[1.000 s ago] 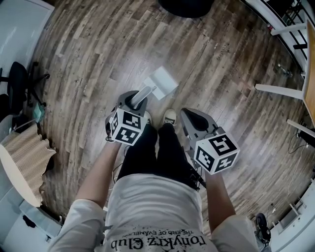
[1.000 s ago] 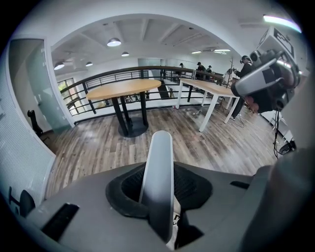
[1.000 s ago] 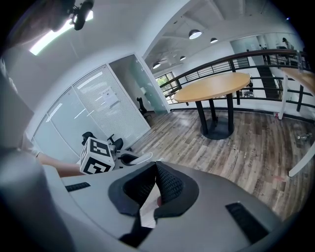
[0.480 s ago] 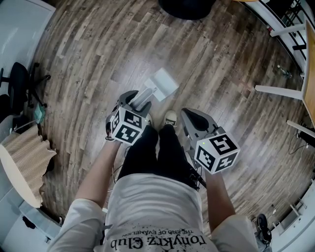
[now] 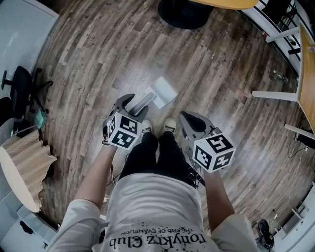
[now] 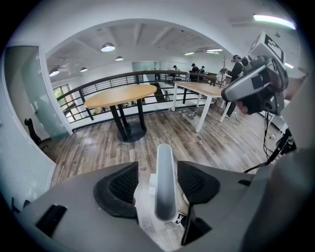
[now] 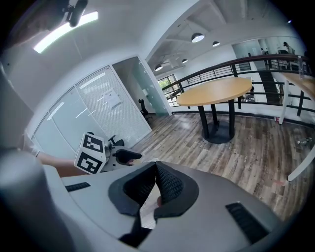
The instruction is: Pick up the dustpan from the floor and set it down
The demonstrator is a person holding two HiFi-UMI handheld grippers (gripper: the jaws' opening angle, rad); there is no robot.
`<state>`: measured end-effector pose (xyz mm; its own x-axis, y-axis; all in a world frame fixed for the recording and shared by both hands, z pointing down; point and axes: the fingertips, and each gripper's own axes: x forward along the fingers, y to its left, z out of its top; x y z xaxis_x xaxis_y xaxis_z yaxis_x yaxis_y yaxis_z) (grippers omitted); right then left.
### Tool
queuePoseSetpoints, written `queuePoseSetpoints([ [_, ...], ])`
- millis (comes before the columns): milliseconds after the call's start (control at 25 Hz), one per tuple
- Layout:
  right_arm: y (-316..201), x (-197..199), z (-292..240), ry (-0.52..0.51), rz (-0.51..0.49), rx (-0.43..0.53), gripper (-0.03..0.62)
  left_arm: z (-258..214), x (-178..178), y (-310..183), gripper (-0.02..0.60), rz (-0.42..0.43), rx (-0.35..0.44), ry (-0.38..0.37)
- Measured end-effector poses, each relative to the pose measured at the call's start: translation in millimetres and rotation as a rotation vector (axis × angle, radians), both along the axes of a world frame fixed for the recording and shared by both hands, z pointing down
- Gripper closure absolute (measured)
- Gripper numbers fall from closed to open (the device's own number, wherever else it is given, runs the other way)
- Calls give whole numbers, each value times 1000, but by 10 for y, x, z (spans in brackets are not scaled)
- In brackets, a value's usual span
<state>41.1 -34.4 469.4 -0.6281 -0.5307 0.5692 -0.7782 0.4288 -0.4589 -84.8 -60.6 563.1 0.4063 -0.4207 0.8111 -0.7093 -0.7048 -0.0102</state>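
The dustpan (image 5: 164,91) is a white pan with a grey handle (image 5: 141,103), lying on the wood floor just ahead of the person's shoes (image 5: 170,126). My left gripper (image 5: 133,102) is over the handle's near end. In the left gripper view the handle (image 6: 165,182) stands between the jaws of the left gripper (image 6: 157,166), with a gap on each side. These jaws have just been opening and the pads do not press on the handle. My right gripper (image 5: 186,117) hangs to the right of the shoes; its jaws meet (image 7: 154,166) with nothing held.
A round wooden table on a black base (image 5: 184,12) stands ahead. White table legs (image 5: 275,92) are at the right. A black office chair (image 5: 19,83) and a beige corrugated thing (image 5: 24,162) are at the left. The right gripper (image 6: 256,88) shows in the left gripper view.
The left jaws have opened off the dustpan handle, and the left gripper has lifted a little. The dustpan stays on the floor. The right gripper has kept still.
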Motion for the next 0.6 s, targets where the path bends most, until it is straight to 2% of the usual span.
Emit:
queuePoseSetpoints([
  [160,25,-49,-171,26,-9,38,569,-337,-116,-50,324,-77,35,81],
  [280,50,-78,-273,57,-19,63,569,-602,-157,-24,333,-88,64,100],
  [440,145,-116,-366,77,-28,69,569,-874,-110,213,402,-62,85,107],
  [600,227,-190,-482,79,-38,91,569,-1106,-143,379,507,-95,95,164],
])
